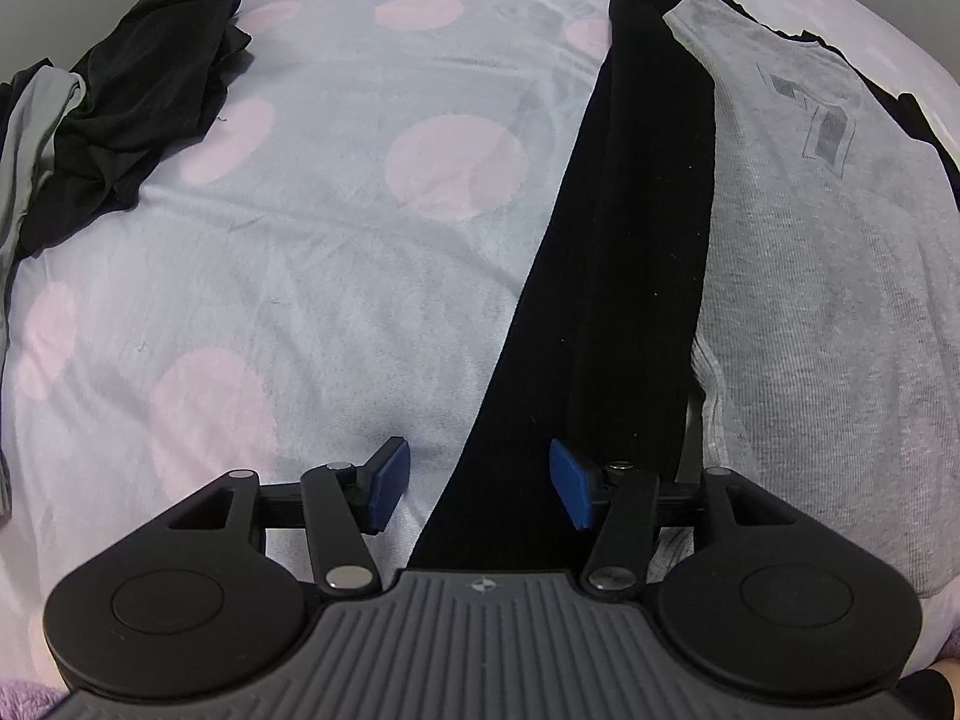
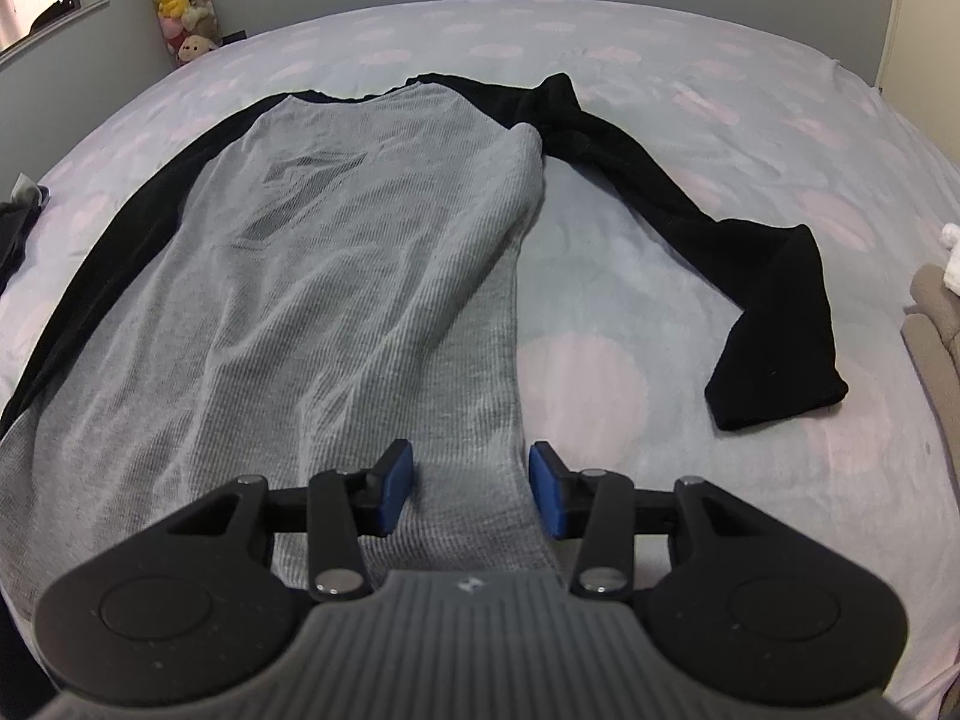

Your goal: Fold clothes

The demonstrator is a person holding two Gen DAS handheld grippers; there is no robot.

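1. Grey-bodied shirt [image 2: 336, 276] with black sleeves lies flat mid-bed [image 2: 690, 60].
2. Left tongs [image 1: 480, 489] stand half-open, empty, over the left sleeve [image 1: 624, 252].
3. Right tongs [image 2: 471, 489] straddle the hem edge, unclamped; pinching it likely comes next.

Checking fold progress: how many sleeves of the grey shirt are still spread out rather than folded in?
1. The right sleeve lies bent out across the bedsheet. The left sleeve lies straight alongside the shirt body. Neither is hidden.

A bed [image 2: 690, 48] in pink-dotted sheet carries a grey-and-black shirt [image 2: 336, 276] and crumpled dark clothes [image 1: 138, 102]
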